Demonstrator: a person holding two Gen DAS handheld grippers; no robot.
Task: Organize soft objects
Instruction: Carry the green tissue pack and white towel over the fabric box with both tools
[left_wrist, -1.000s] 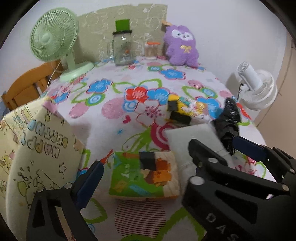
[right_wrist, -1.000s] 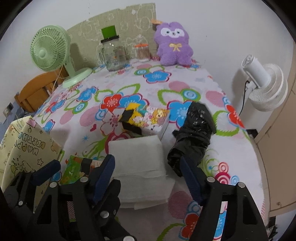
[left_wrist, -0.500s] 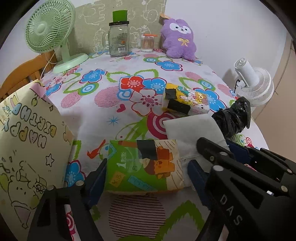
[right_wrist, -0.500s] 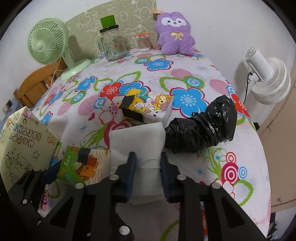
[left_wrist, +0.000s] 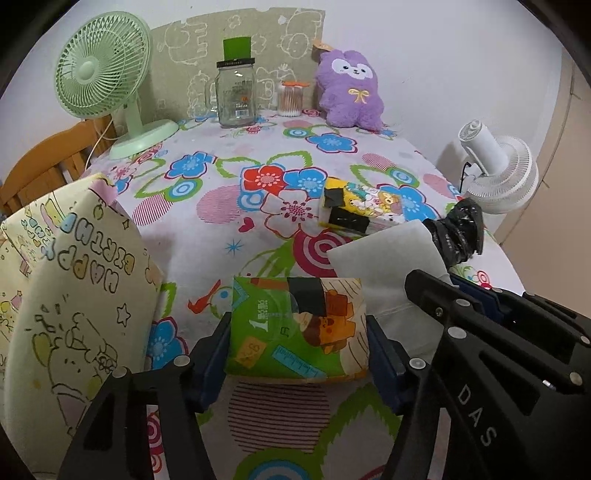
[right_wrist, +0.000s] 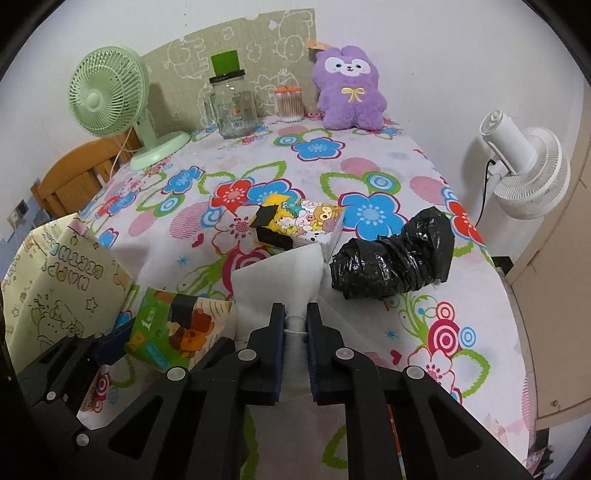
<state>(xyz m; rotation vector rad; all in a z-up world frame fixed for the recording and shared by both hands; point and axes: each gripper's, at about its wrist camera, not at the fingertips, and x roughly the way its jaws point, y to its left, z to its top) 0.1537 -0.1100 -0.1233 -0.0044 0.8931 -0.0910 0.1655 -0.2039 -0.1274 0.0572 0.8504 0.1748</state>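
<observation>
**Both claws closed on soft packs at the near edge of the table**

My left claw (left_wrist: 297, 350) had its two blue pads pressed against the sides of the green tissue pack (left_wrist: 297, 328), which sat squarely between them, its far end sticking out past the fingertips over the flowered tablecloth (left_wrist: 229, 177). My right claw (right_wrist: 295, 323) was pinched tight on the near edge of the white folded cloth (right_wrist: 279, 275), squeezing it into a narrow ridge between the pads while the rest fanned out ahead. The cloth lay just right of the green pack, touching it. Beyond it sat the cartoon-printed tissue pack (right_wrist: 299, 223), and to the right the black plastic bundle (right_wrist: 395, 258) lay beside the cloth's far corner. A birthday gift bag (left_wrist: 70, 295) stood to my left.
</observation>
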